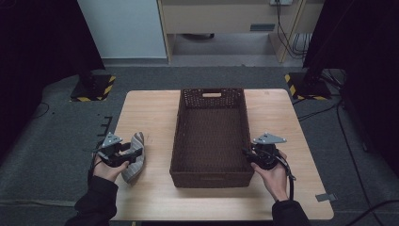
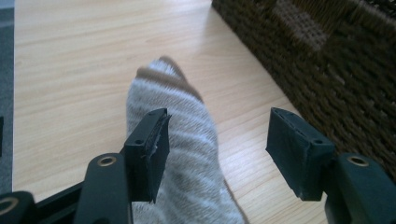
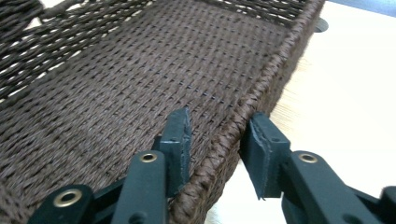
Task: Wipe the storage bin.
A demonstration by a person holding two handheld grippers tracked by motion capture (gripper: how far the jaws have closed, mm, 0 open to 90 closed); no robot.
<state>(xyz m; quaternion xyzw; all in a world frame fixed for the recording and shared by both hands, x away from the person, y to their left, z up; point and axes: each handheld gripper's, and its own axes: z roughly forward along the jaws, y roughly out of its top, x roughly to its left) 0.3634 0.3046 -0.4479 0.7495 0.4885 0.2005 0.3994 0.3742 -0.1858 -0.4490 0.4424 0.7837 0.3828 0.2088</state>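
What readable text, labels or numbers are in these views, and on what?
None readable in any view.
Basket: plain brown weave, no tag.
Sock: grey and white stripes, brown trim, no print.
Left gripper and right gripper: black fingers with brass rivets, no markings.
Floor plates: yellow-black hazard stripes, no words.

high view overhead, gripper views close, sharing basket [image 1: 211, 141]

The basket [image 1: 211, 136] sits mid-surface [image 1: 150, 197]; the sock [image 1: 134, 157] lies on the surface just left of it.
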